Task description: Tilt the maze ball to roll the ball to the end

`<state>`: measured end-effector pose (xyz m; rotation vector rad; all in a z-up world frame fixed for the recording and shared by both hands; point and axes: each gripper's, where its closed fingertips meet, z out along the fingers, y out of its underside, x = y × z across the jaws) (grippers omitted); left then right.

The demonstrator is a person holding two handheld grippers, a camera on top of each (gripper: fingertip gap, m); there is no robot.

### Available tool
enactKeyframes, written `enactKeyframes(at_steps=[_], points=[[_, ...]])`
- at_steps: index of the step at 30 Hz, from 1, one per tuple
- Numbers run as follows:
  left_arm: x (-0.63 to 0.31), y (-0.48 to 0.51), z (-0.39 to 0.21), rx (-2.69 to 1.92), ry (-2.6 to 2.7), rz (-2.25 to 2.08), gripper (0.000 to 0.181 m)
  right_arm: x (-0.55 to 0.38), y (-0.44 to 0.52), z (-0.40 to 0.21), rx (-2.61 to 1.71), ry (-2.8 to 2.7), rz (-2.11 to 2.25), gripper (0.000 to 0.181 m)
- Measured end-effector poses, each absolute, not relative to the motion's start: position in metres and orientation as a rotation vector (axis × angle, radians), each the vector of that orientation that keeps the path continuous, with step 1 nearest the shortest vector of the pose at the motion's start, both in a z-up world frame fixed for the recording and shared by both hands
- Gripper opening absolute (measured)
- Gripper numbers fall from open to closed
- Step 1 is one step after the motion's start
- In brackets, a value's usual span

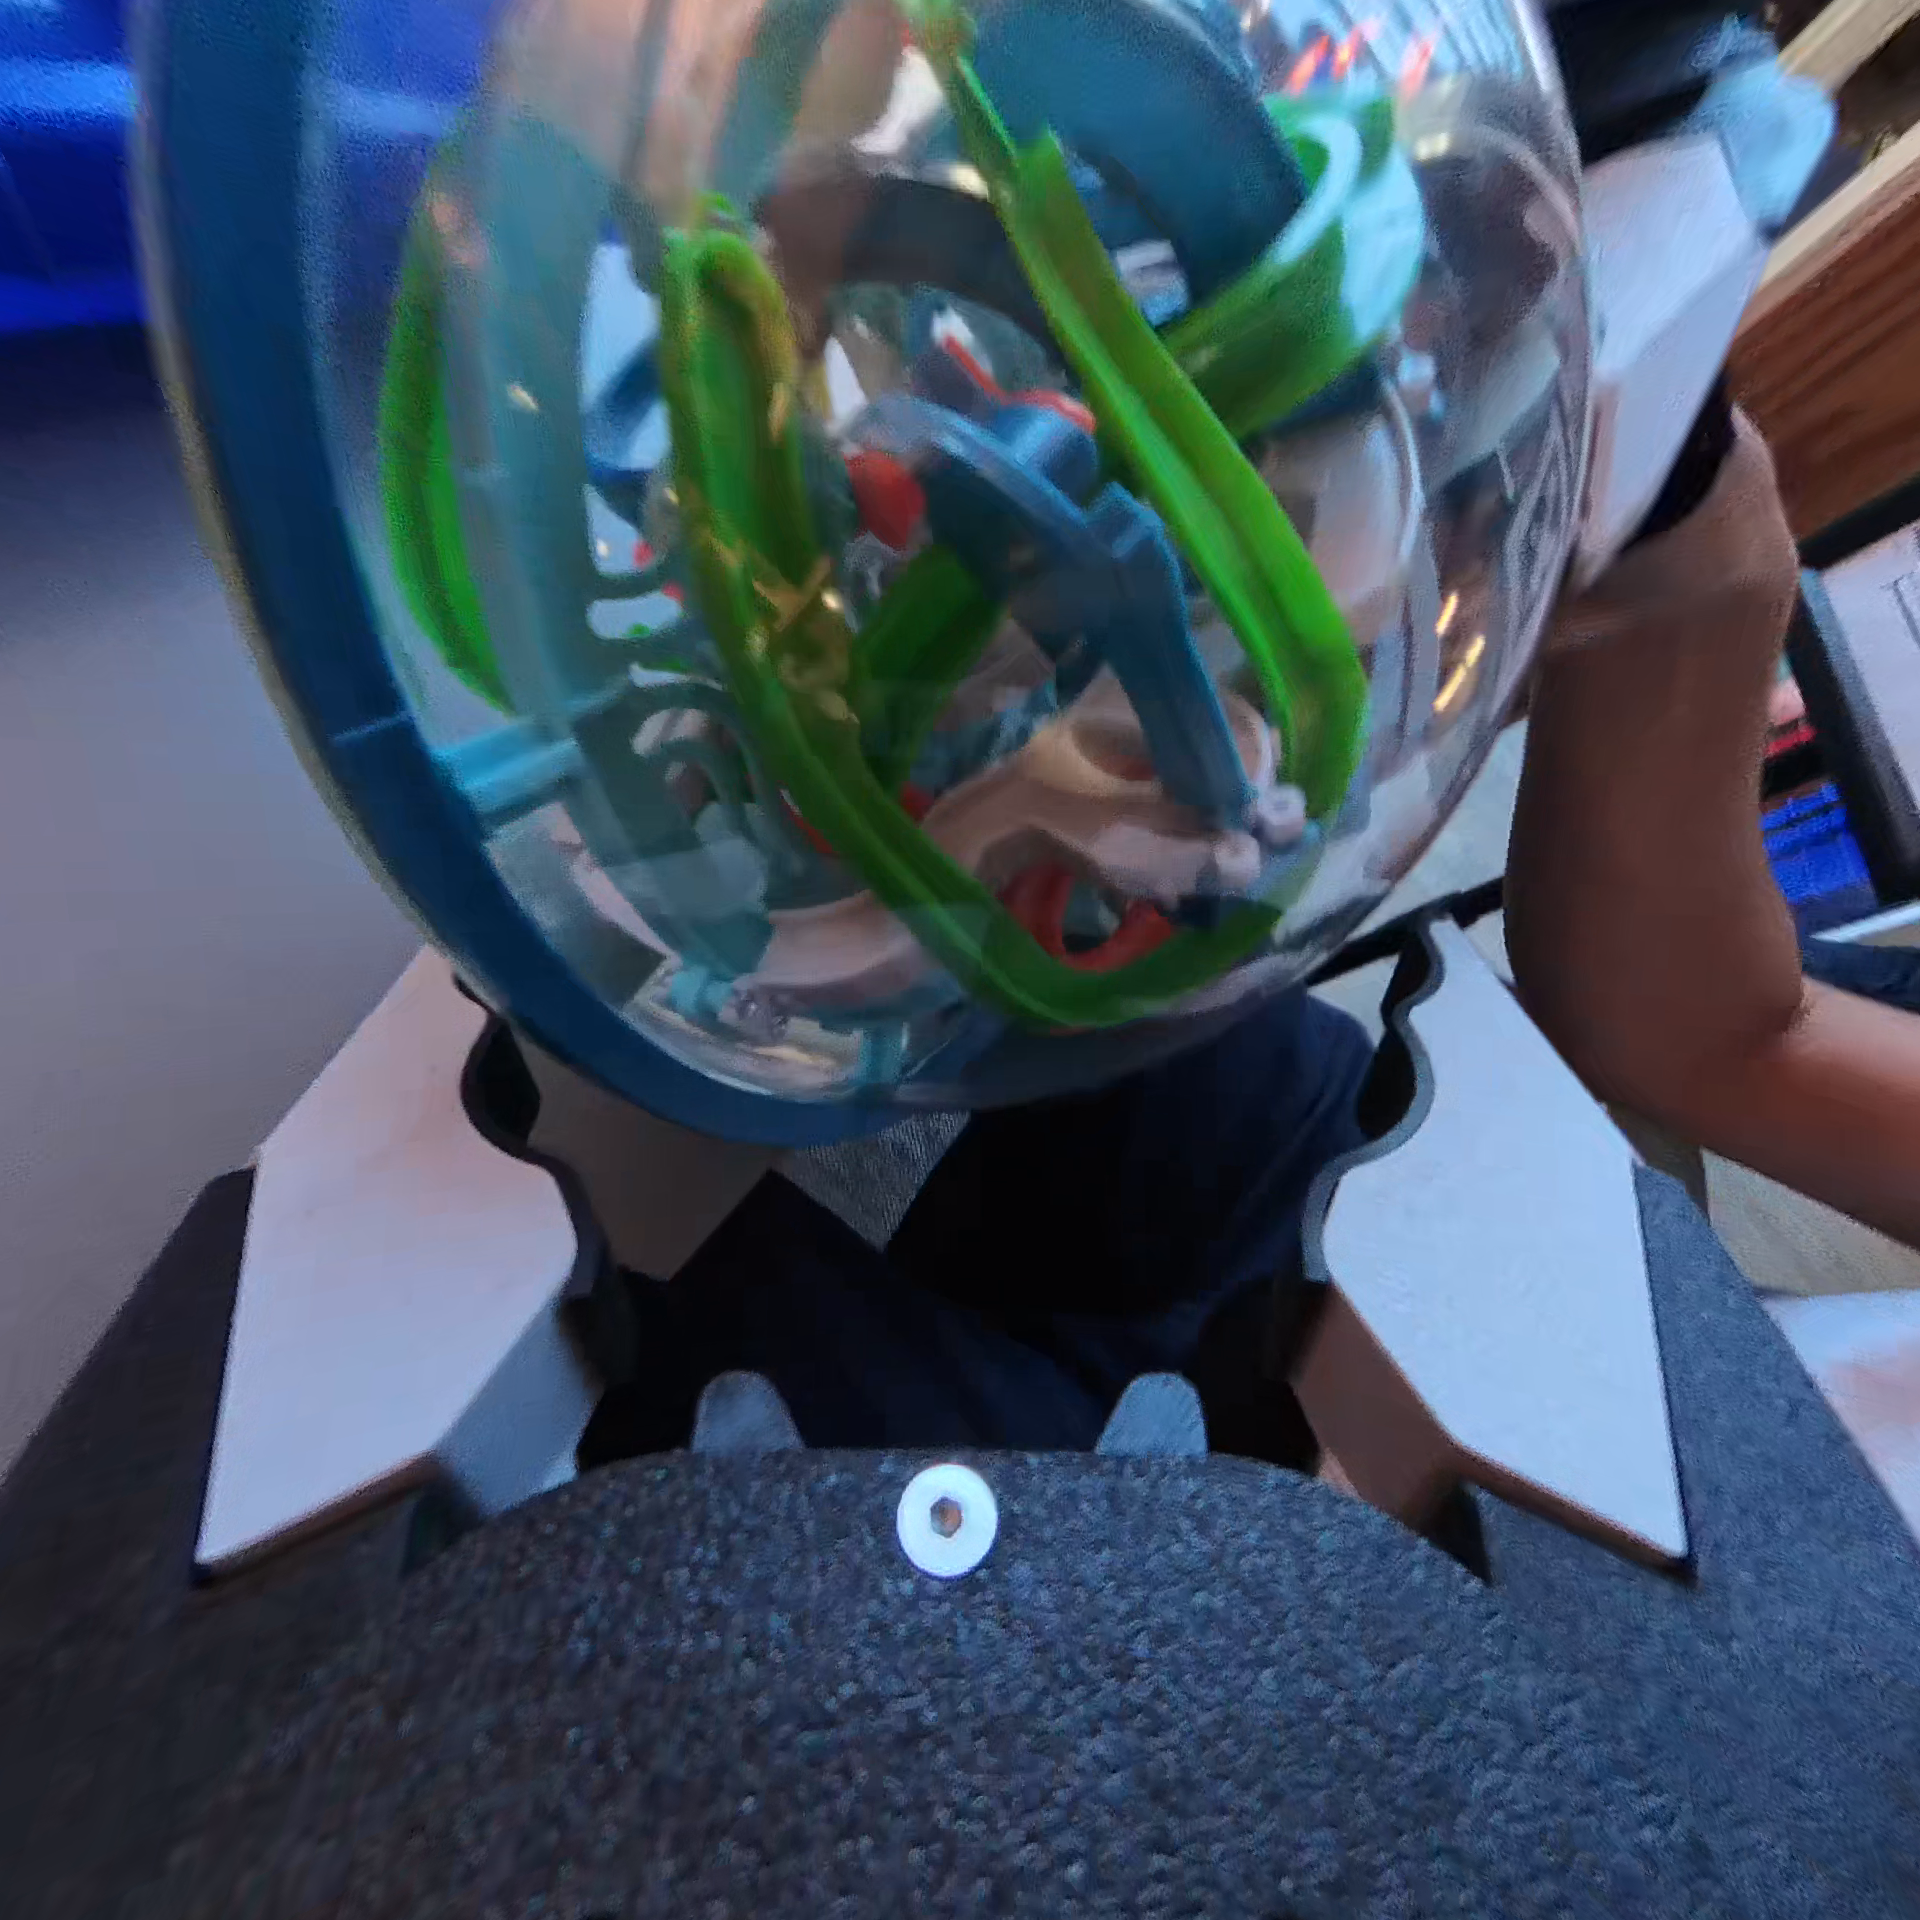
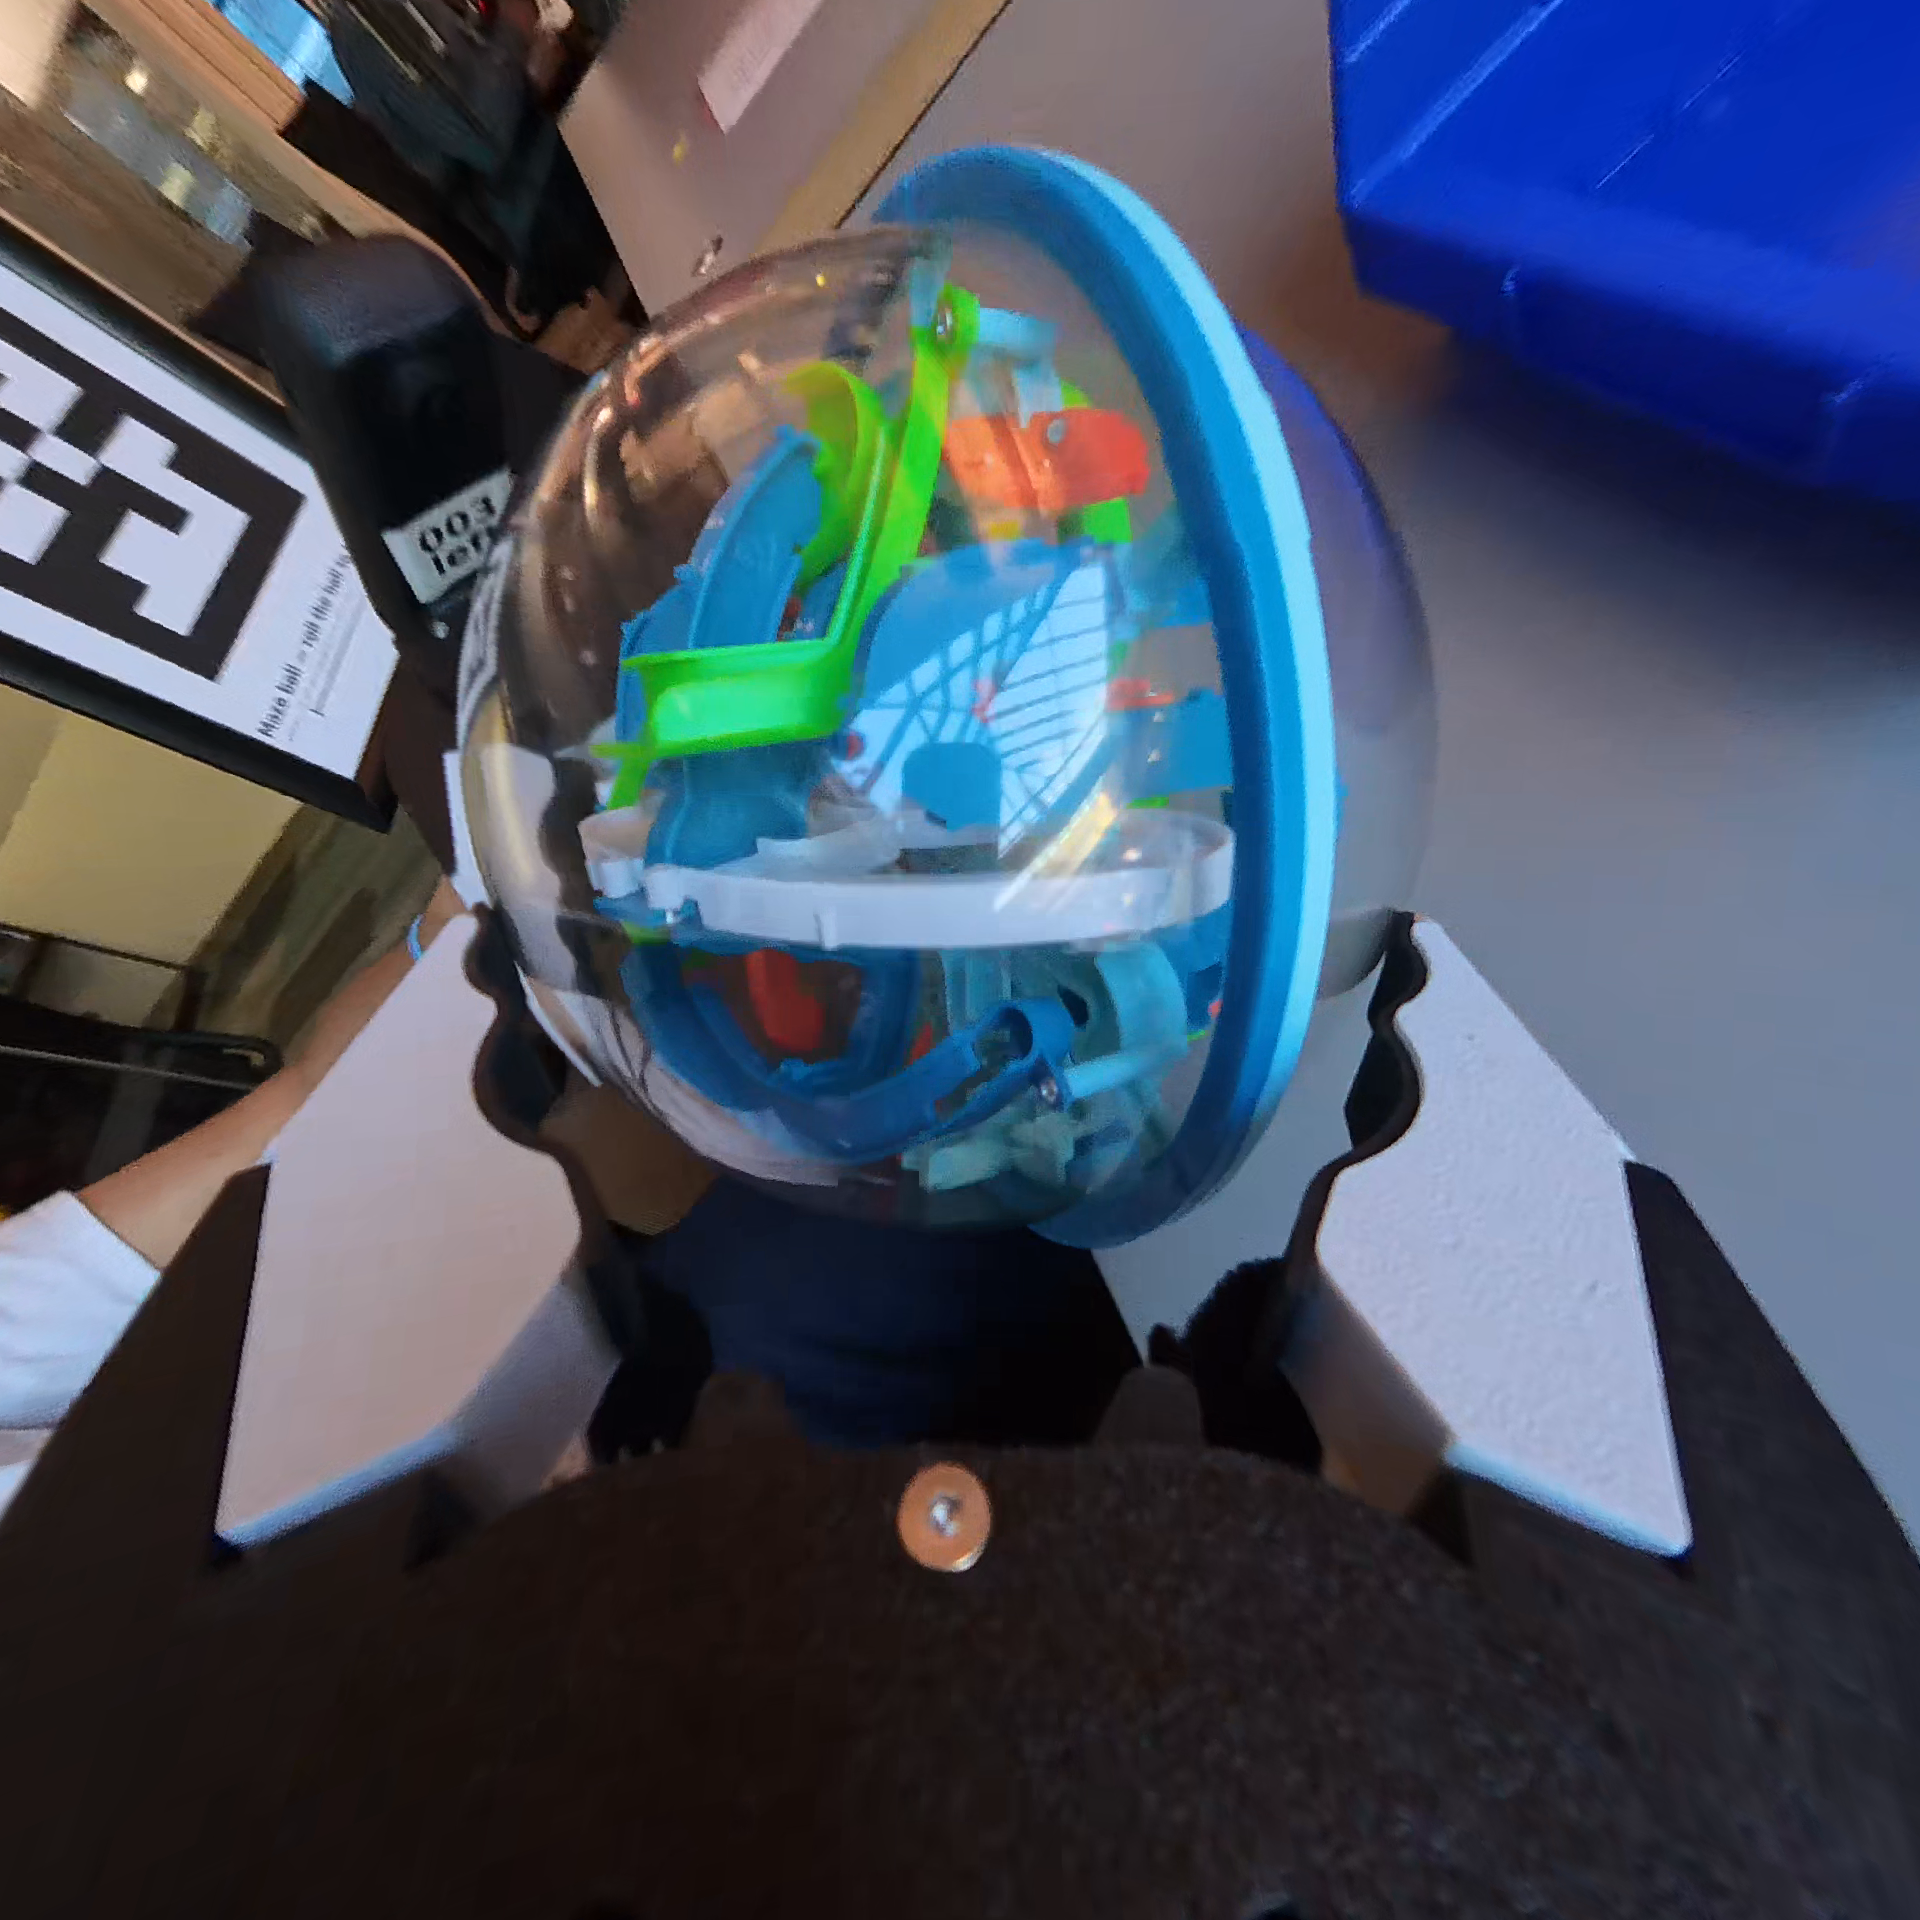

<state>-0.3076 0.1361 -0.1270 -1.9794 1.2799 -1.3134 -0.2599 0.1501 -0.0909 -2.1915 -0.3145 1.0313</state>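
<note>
The clear maze ball [image 1: 862,540] fills the upper middle of both frames, wedged between both sets of tongs: left tongs [image 1: 935,1039] and right tongs [image 2: 935,1018] each clamped on it, angled up from the bottom. A bare forearm [image 1: 1662,831] sits at right.

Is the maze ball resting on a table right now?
No, the maze ball is held up between the fingers of the right gripper, with only grey floor and a blue bin behind it.
</note>
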Motion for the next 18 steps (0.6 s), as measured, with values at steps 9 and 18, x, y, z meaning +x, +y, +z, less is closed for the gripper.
enactKeyframes(at_steps=[9, 18], points=[[-0.342, 0.169, -0.146, -1.953, 1.599, -1.034, 0.159, -0.243, 0.18, -0.082, -2.083, -0.286, 1.282, 0.153], [-0.298, 0.216, -0.078, -1.375, 1.725, -1.054, 0.158, -0.239, 0.222, -0.069, -2.018, -0.33, 1.366, 0.146]])
